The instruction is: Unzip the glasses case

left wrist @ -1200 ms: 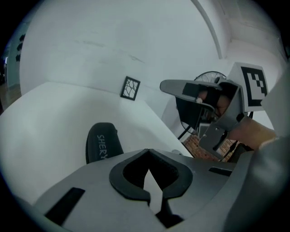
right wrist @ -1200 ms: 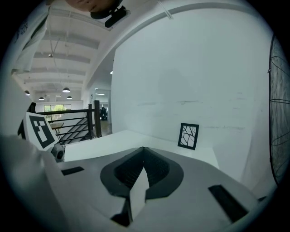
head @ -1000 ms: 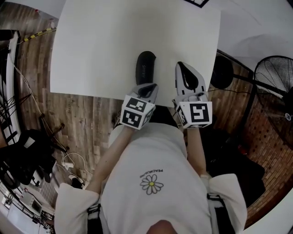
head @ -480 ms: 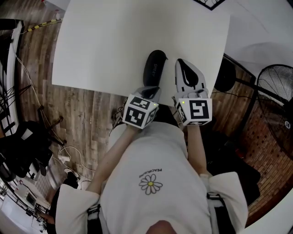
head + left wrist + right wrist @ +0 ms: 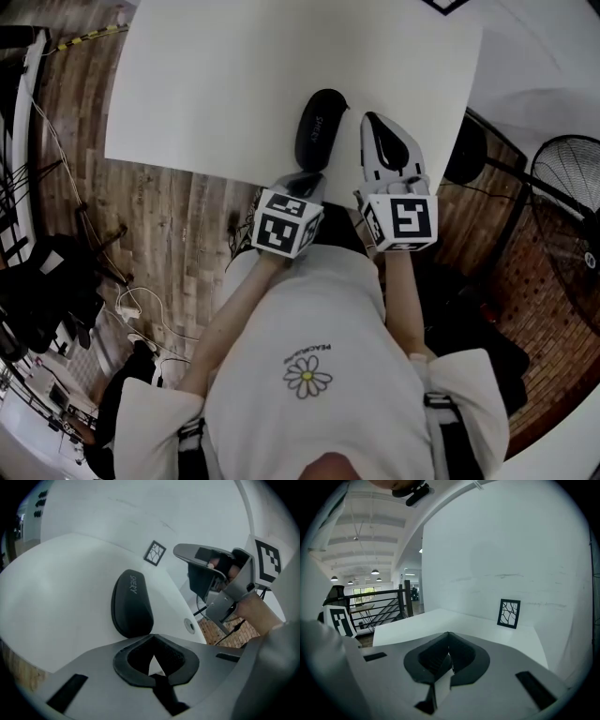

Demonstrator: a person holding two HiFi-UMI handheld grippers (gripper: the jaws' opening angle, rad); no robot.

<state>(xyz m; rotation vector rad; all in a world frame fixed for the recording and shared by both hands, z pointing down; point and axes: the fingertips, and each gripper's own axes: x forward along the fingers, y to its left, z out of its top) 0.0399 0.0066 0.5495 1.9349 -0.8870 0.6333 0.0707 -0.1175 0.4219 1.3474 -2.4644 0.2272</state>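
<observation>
A black zipped glasses case (image 5: 321, 128) lies near the front edge of the white table (image 5: 206, 84); in the left gripper view the case (image 5: 131, 604) is just beyond my jaws. My left gripper (image 5: 305, 180) hovers at the case's near end, its jaws closed tip to tip on nothing (image 5: 152, 638). To the right of the case, my right gripper (image 5: 373, 122) reaches over the table beside it, apart from it, also shut and empty (image 5: 449, 634). From the left gripper view the right gripper (image 5: 180, 552) shows raised above the table.
A square black-and-white marker card (image 5: 155, 553) lies further back on the table (image 5: 508, 613). A round black stool (image 5: 466, 150) and a floor fan (image 5: 567, 183) stand to the right of the table. Cables (image 5: 141, 314) lie on the wooden floor at the left.
The left gripper has edged forward and down towards the case's near end and rolled a little. The right gripper has shifted slightly forward. Both stay shut, and the case lies unmoved.
</observation>
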